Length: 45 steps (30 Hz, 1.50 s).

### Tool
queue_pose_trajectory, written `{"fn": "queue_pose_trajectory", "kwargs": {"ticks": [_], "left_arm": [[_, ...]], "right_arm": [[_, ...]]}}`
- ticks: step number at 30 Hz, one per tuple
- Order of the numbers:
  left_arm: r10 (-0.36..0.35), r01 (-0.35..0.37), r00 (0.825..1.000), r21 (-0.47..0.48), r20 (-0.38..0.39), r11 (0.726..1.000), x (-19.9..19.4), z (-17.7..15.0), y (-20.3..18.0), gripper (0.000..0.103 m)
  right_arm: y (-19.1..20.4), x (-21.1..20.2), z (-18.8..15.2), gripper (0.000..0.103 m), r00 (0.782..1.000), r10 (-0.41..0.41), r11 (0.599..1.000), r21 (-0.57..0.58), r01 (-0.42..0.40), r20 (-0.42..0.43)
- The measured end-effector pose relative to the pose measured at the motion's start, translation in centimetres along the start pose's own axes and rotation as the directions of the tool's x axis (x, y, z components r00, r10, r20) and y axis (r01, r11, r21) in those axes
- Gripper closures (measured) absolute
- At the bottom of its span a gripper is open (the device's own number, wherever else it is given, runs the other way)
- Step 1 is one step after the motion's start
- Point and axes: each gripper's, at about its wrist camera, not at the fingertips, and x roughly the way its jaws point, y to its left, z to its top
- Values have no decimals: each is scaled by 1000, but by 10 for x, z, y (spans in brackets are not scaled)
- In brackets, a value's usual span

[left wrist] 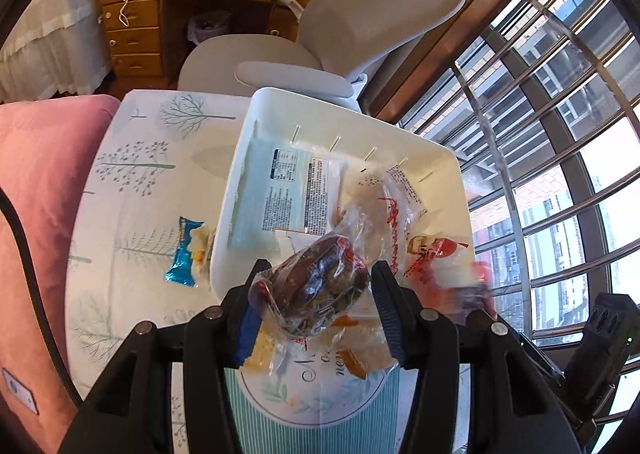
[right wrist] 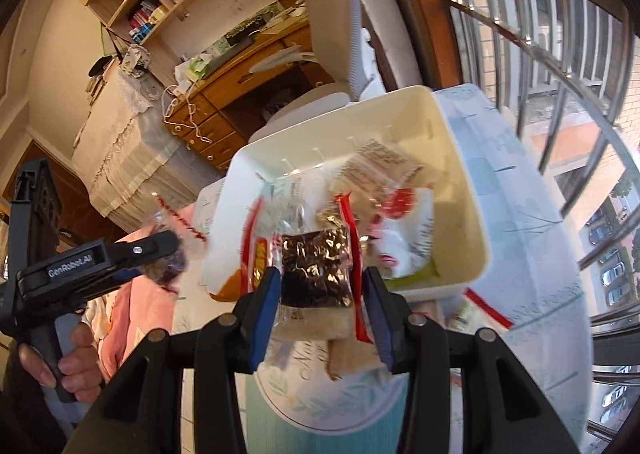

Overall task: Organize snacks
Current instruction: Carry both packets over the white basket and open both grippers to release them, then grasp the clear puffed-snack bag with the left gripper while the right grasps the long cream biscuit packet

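My left gripper (left wrist: 318, 278) is shut on a clear packet with a dark brown pastry (left wrist: 320, 282), held over the near edge of the white bin (left wrist: 440, 151). The bin holds a pale blue packet (left wrist: 280, 189) and clear red-printed packets (left wrist: 396, 205). My right gripper (right wrist: 318, 286) is shut on a clear red-edged packet with a dark snack (right wrist: 316, 262), held over the near rim of the same bin (right wrist: 468, 189). The left gripper (right wrist: 160, 250) with its packet shows at the left of the right wrist view.
A blue foil snack (left wrist: 186, 254) lies on the tree-print tablecloth (left wrist: 132, 173) left of the bin. A teal-and-white tin lid (left wrist: 320, 398) and small orange packets (left wrist: 360, 350) lie below the grippers. A pink cushion (left wrist: 44, 189) is at left, a grey chair (left wrist: 360, 21) behind, window bars (left wrist: 560, 133) at right.
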Motion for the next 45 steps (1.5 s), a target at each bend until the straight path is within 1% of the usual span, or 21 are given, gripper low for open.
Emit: {"fn": "queue_pose_trajectory", "kwargs": {"ticks": [3,4,5,6,10,14,21,26,31,36,41,45], "left_arm": [[-22,22,1000,-10,1,1000,7,-1,5,52],[-18,18,1000,-14,-2,1000,9,-1,6,44],[-15,15,1000,-13,-10,1000,10,-1,7,33],[-12,12,1000,-13,-14,1000,11,-2,8,30],[-8,8,1000,-18,-16,1000,7,-7,8,26],[-2,2,1000,-34,-18,999,3,-16,8,26],[19,-20,1000,-57,-18,998,-9,-37,2,26],[63,-63,998,-69,-5,996,-20,-61,-6,26],[88,-89,996,-91,-6,992,-25,-89,-15,26],[93,-92,996,-130,-3,987,-28,-117,-21,26],[105,-105,994,-154,-7,982,-27,-140,-25,26],[116,-116,993,-168,-11,979,-26,-154,-24,26]], "right_arm": [[11,6,0,60,1000,8,1000,-18,-8,22],[15,7,0,60,1000,3,999,-32,-2,26],[18,8,-1,60,1000,0,999,-43,1,25],[20,10,-1,60,1000,2,999,-49,-1,22],[21,12,-3,60,1000,15,999,-43,-15,-2],[17,10,-6,60,1000,21,999,-31,-22,-17],[8,-8,-9,60,999,31,999,-22,-31,-24],[0,-20,-13,60,998,50,998,-37,-52,-39],[-13,-31,-20,60,994,75,996,-42,-79,-74],[-26,-39,-31,60,989,95,994,-35,-100,-118],[-42,-42,-41,60,981,113,993,-14,-116,-160],[-58,-39,-50,60,972,123,992,33,-119,-202]]}}
